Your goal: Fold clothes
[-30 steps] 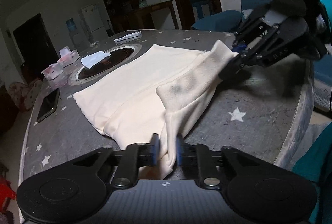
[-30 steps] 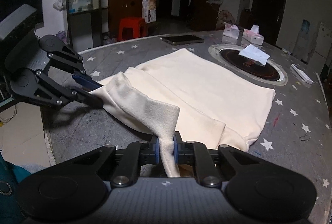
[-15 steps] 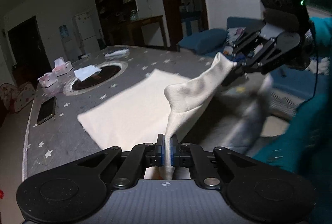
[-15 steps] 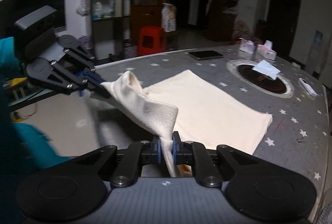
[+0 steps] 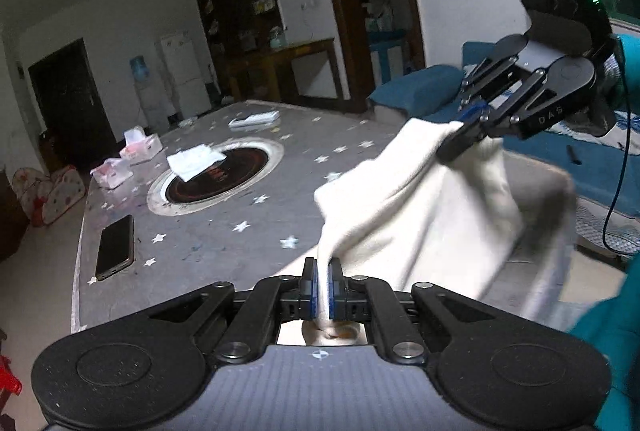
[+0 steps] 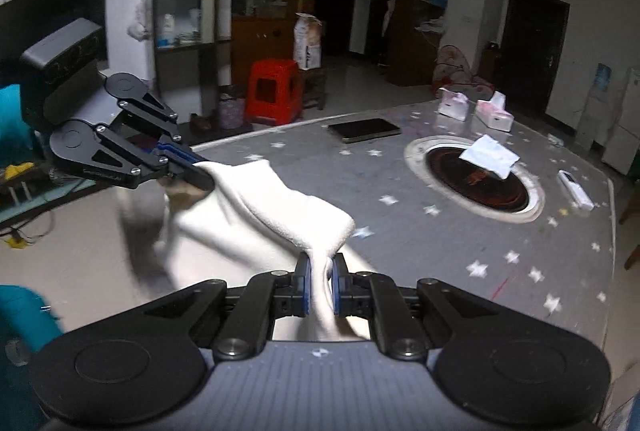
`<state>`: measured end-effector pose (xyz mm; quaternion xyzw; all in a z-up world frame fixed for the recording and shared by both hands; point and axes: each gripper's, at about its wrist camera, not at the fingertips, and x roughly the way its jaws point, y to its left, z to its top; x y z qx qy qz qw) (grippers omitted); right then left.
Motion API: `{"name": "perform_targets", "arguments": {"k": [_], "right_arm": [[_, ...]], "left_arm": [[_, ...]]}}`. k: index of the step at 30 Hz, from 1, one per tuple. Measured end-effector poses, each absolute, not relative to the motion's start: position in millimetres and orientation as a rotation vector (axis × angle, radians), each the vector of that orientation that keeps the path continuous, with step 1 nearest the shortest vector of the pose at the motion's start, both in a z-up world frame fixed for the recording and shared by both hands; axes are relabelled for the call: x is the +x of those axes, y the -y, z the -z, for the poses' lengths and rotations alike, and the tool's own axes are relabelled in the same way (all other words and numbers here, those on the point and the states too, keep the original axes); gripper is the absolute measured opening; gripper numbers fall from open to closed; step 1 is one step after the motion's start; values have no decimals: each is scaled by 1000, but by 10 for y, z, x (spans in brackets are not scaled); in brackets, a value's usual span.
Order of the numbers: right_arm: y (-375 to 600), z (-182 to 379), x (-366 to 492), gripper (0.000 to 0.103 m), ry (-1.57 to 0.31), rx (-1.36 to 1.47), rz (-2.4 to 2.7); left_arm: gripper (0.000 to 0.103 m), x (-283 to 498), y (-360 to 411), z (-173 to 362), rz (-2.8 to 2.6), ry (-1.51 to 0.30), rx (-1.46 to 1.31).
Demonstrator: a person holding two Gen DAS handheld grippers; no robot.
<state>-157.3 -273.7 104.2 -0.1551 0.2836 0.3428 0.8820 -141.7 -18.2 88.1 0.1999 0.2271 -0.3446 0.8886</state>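
The cream garment [image 5: 420,215] hangs in the air at the near edge of the table [image 5: 208,231], stretched between both claws. The left claw [image 5: 322,287] is clamped on one corner, the right claw [image 6: 320,285] on the other. Its held edge runs straight from one claw to the other, and the rest droops below, blurred. A phone [image 5: 115,247] lies farther off.

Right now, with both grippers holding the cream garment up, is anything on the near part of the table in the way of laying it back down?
Nothing visible. The left gripper and right gripper both clamp the cream garment. The phone, tissue boxes and white paper on the round cooktop lie farther across the table.
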Motion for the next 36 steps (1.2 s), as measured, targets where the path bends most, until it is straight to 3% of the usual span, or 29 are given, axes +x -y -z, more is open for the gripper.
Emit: {"name": "perform_targets", "arguments": {"k": [8,12,14,16,25,36], "right_arm": [[2670,-553,-726,9,-654,-279,-609],[2671,-208,-541,11,-695,-193,-537],[2705,-155,-543,19,-692,-165,-506],[2745,-142,-560,20,-682,-142,-482],[2727,-370,-799,20,-641,-106,-506],[2547,-154,-706,19,-687,-140,-508]], "left_arm": [[6,-645,353,-347,595,-546,440],[13,-457,423,-83,509,-580,427],[20,-416,405,-78,475,-573,399],[24,-373,373,-102,438,-577,380],[22,-553,449,-470,511,-594,173],[23,-281,831,-205,510,-694,135]]}}
